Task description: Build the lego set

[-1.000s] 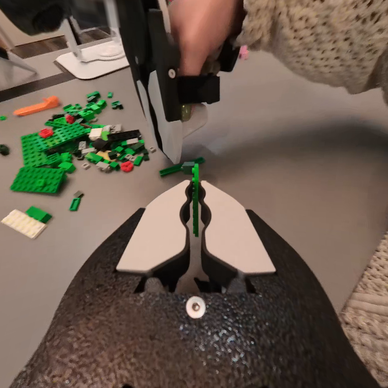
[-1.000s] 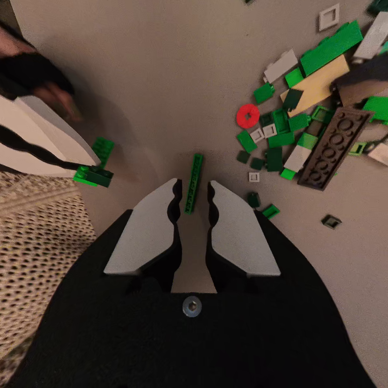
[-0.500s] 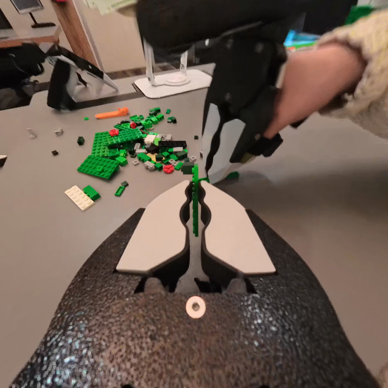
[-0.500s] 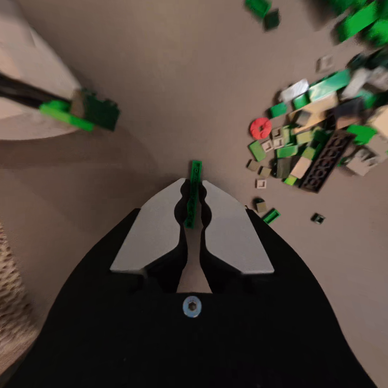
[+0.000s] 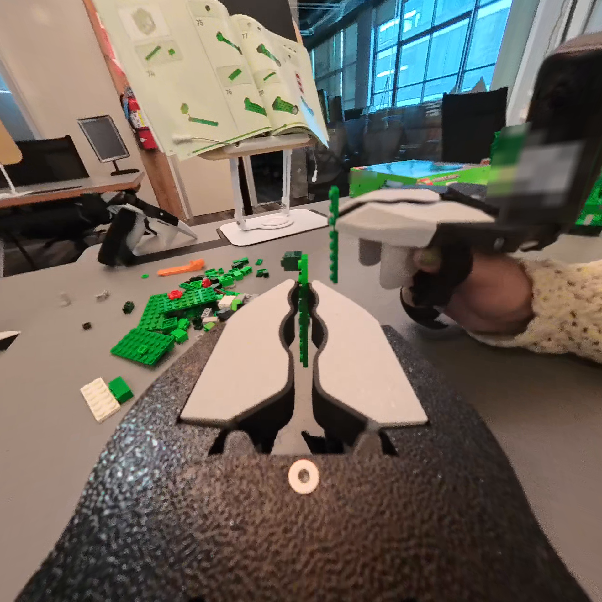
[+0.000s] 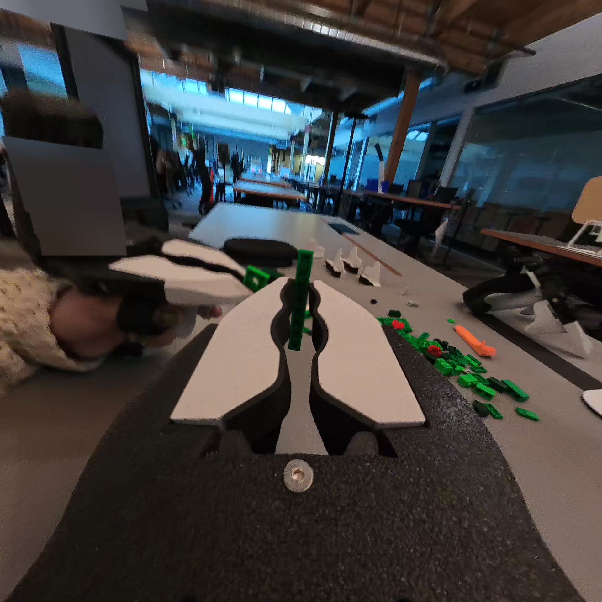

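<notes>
My left gripper (image 5: 303,286) is shut on a thin green plate (image 5: 303,319) held on edge, with a dark green piece (image 5: 291,260) at its far end. My right gripper (image 6: 301,286) is shut on a long narrow green strip (image 6: 300,303), held upright. In the left wrist view the right gripper (image 5: 338,213) comes in from the right and its strip (image 5: 333,234) stands just right of the left gripper's plate. In the right wrist view the left gripper (image 6: 244,275) comes in from the left with its green piece (image 6: 255,279) at the tips. Both are above the grey table (image 5: 49,407).
A pile of loose green, white and red bricks (image 5: 182,306) lies at the left, with a green baseplate (image 5: 143,345), a white plate (image 5: 99,398) and an orange separator tool (image 5: 180,267). An instruction booklet on a stand (image 5: 228,81) and a green box (image 5: 417,177) stand behind. About 4 cm separates my left fingertips from my right.
My right gripper closed on the green strip on the table, lifted it and turned level. My left gripper also tilted up from the table, and the two held pieces came close together.
</notes>
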The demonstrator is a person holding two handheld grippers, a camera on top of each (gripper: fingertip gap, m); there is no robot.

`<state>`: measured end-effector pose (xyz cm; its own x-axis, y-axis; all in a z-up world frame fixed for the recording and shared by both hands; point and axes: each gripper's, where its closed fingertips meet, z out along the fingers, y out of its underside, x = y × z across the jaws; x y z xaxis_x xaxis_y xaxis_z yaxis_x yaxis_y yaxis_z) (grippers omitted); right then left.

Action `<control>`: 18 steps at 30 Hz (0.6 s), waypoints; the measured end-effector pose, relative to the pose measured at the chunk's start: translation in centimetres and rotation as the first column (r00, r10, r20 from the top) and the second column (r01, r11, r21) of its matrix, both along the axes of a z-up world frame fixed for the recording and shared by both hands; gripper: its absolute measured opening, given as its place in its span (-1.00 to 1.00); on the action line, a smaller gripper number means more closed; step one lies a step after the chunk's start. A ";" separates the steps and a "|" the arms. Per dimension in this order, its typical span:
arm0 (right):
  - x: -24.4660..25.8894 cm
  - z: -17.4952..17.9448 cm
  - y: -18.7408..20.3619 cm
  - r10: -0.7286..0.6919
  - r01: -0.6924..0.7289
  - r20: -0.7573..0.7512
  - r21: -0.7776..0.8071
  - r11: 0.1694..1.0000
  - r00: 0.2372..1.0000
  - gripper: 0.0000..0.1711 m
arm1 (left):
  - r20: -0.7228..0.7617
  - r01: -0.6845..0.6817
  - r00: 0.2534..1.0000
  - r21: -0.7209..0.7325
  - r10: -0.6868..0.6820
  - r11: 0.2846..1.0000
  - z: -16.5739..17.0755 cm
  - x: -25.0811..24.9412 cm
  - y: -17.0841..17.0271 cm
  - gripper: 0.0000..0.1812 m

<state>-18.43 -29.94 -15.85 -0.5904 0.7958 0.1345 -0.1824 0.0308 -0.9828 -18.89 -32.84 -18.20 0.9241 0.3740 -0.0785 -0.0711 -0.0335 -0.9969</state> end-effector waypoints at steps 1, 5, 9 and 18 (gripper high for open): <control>0.0 0.4 0.3 0.015 -0.015 0.001 -0.047 0.999 1.000 -0.91 | -0.013 0.011 1.000 -0.013 -0.011 1.000 -0.1 0.2 0.3 -0.96; -0.3 1.2 1.2 0.087 -0.074 0.053 -0.210 0.975 0.995 -0.91 | -0.105 0.099 0.988 -0.115 -0.111 0.988 -1.1 2.2 2.1 -0.96; 0.1 1.7 1.1 0.168 -0.149 0.040 -0.297 0.943 0.985 -0.91 | -0.204 0.126 0.963 -0.234 -0.175 0.964 -2.1 3.8 4.2 -0.96; 1.2 2.3 0.8 0.101 -0.106 -0.034 -0.219 0.970 0.994 -0.91 | -0.275 0.011 0.959 -0.207 -0.069 0.978 -1.3 2.7 4.8 -0.96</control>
